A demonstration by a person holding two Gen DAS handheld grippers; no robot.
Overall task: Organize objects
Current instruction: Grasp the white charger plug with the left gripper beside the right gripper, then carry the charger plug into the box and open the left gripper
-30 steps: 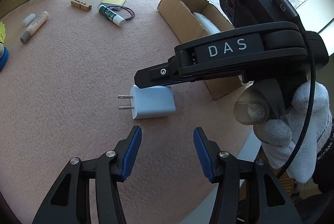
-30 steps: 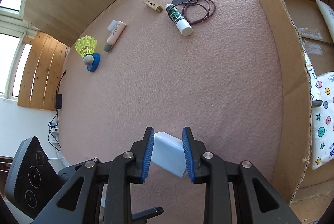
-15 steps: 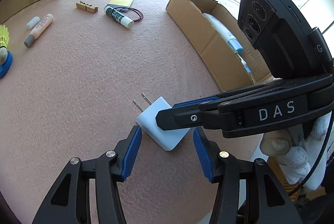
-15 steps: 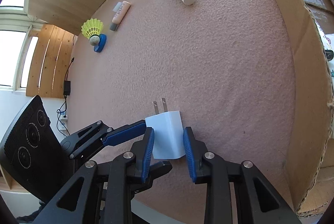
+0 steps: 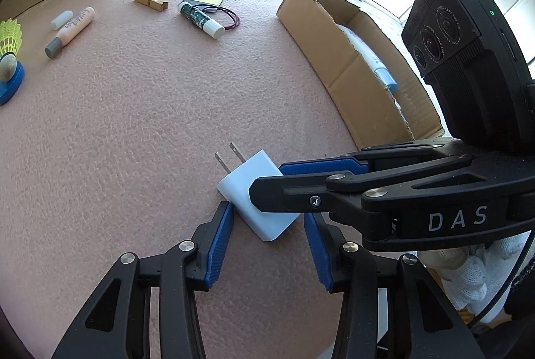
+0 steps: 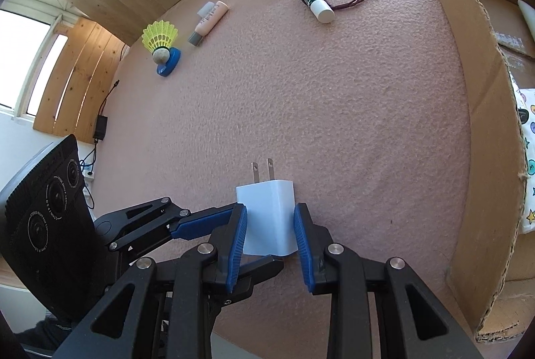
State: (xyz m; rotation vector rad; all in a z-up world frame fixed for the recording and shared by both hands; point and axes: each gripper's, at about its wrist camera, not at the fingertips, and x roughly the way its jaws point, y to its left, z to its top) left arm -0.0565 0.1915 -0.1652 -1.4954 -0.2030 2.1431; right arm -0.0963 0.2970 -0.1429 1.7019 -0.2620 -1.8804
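Left wrist view: the left claw [image 5: 264, 242] hangs over the pink tabletop [image 5: 133, 125] near its right edge, jaws closing around the white charger [image 5: 249, 188]. Its left pad touches the charger's corner; the right pad stands clear, so there is no grip. The right claw [image 5: 267, 182] reaches in from the right and pinches the charger, whose prongs point toward the far edge. A gloved hand [image 5: 464, 275] holds that claw. A cardboard box [image 5: 351, 71] lies along the right edge. Toward the far edge lie a clothespin [image 5: 150, 0], a green tube [image 5: 200, 19] and a pink tube [image 5: 70, 31]; a yellow shuttlecock [image 5: 10, 41] sits at the left edge.

Right wrist view: the right claw [image 6: 269, 225] is clamped on the charger [image 6: 267, 212], both blue pads pressed against its sides. The left claw [image 6: 214, 225] comes in from the left, one finger beside the charger, the other beneath it. The cardboard box [image 6: 481, 125] fills the right side.
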